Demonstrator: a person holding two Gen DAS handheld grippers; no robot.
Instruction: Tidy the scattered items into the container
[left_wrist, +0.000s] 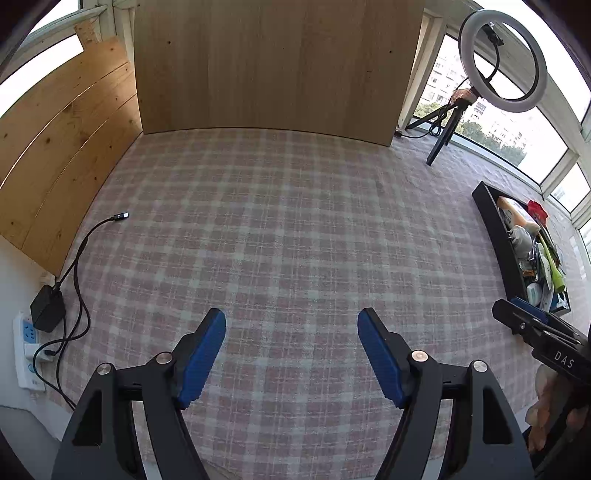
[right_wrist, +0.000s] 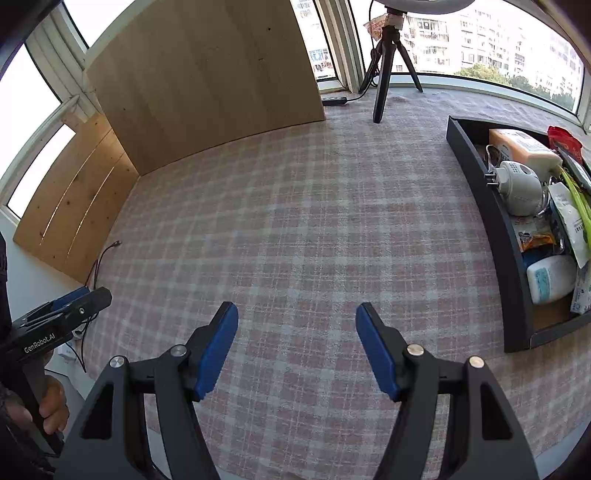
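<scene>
A black tray (right_wrist: 491, 206) sits on the plaid cloth at the right, packed with several items: an orange-and-white box (right_wrist: 524, 147), a grey plug adapter (right_wrist: 517, 184), a white bottle (right_wrist: 550, 278), a red packet (right_wrist: 563, 142) and green strips (right_wrist: 576, 201). The same tray (left_wrist: 498, 236) lies at the far right of the left wrist view. My left gripper (left_wrist: 291, 354) hangs open over bare cloth, nothing between its blue pads. My right gripper (right_wrist: 297, 350) is open too, over bare cloth left of the tray. Each gripper's body shows at the edge of the other's view.
Wooden boards (left_wrist: 273, 66) stand along the back and left. A ring light on a tripod (left_wrist: 498, 62) stands at the back right by the windows. A black charger with its cable (left_wrist: 48, 306) and a white power strip (left_wrist: 27, 350) lie at the left edge.
</scene>
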